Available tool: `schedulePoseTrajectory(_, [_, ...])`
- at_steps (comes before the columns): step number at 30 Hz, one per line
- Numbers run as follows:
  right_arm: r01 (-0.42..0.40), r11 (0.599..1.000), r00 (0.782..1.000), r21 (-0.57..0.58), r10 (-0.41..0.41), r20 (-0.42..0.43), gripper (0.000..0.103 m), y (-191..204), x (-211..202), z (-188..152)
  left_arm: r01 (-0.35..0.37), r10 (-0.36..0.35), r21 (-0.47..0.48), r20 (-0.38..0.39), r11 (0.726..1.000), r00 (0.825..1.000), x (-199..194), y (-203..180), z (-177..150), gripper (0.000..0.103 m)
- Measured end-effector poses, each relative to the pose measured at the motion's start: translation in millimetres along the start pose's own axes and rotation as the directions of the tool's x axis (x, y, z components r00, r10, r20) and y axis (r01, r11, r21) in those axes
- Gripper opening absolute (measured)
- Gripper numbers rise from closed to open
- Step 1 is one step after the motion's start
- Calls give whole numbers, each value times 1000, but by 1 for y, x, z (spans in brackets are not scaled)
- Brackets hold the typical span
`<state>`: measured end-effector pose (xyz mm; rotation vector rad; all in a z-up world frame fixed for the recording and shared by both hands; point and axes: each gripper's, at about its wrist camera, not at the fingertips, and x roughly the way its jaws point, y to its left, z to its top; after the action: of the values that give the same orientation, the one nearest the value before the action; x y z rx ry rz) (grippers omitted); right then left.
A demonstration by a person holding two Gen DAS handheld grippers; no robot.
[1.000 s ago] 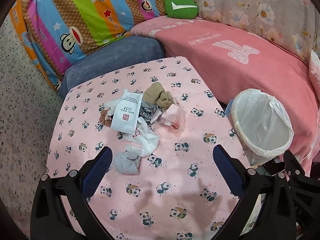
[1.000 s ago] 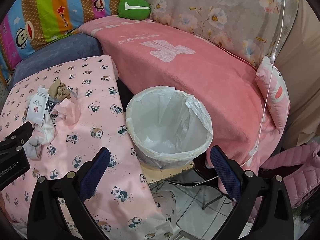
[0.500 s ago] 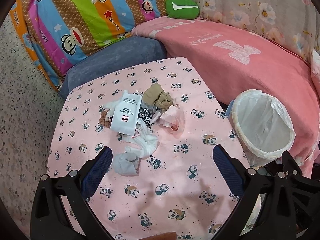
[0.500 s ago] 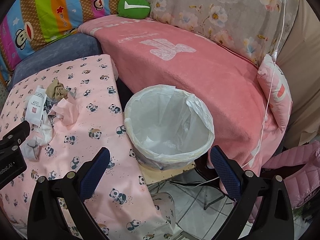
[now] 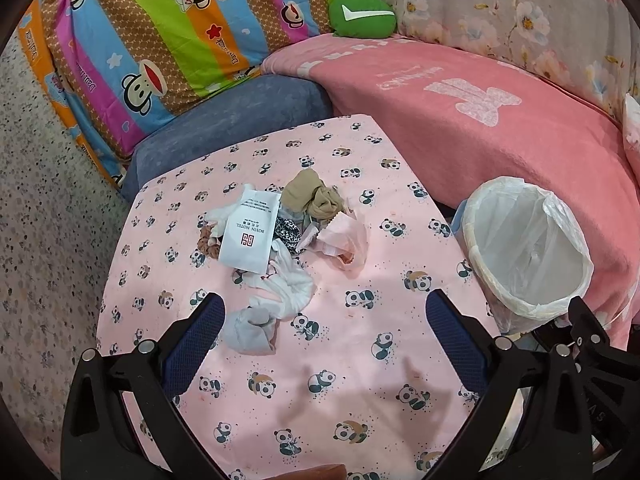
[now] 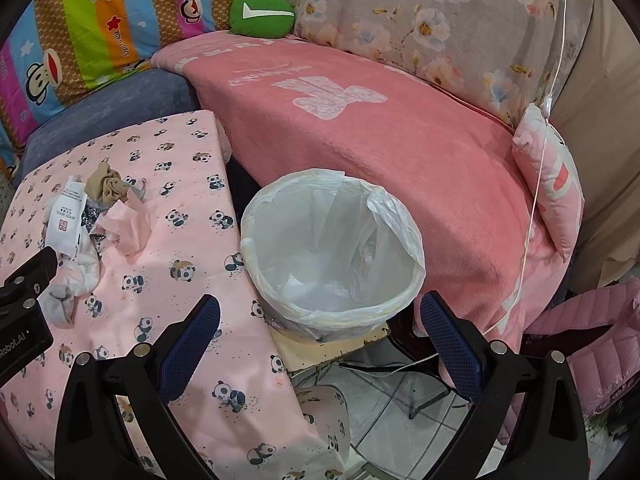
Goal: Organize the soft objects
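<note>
Left tongs (image 5: 322, 322): spread wide, nothing between them, hovering above the near half of the panda-print surface (image 5: 360, 392). Pile of soft things sits just ahead, mid-surface. Nearest the left finger (image 5: 196, 336) is a grey sock (image 5: 250, 330), touching a white sock (image 5: 288, 288). Behind those: white hotel packet (image 5: 250, 236) lying on top of the heap, a brown scrunchie (image 5: 206, 240) peeking from under its left edge, tan stockings (image 5: 314, 196) at the far side, crumpled pink tissue (image 5: 346, 236) to the right.

Judgement: sorting not yet begun; first pick is in hand. Grey sock looks the easiest start, being outermost and nearly free of the heap. Drop straight down and pinch the bunched middle, not a loose edge, or the white sock may drag along.

Bin with white liner (image 6: 332, 248) stands off the surface's right edge, empty as far as can be seen.

Right tongs (image 6: 320, 332): also spread, holding nothing, hovering low near the bin's near rim, angled over the gap between surface and pink-blanketed sofa (image 6: 360, 140). Well apart from the pile.
</note>
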<state>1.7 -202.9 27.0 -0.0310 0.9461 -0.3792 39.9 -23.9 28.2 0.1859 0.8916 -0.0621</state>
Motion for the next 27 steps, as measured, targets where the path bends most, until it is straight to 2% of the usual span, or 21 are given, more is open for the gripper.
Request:
schedulePoseTrajectory(16, [-2,999,999,41,1,34,98,-6,-7,1,27,-28,-19,-13,999,1000,6,1,-7,96])
schedulePoseTrajectory(27, [-57,997,995,45,53,85,98,18,-21,-1,23,-25,-63,-36,998,999,28,35,-17,96])
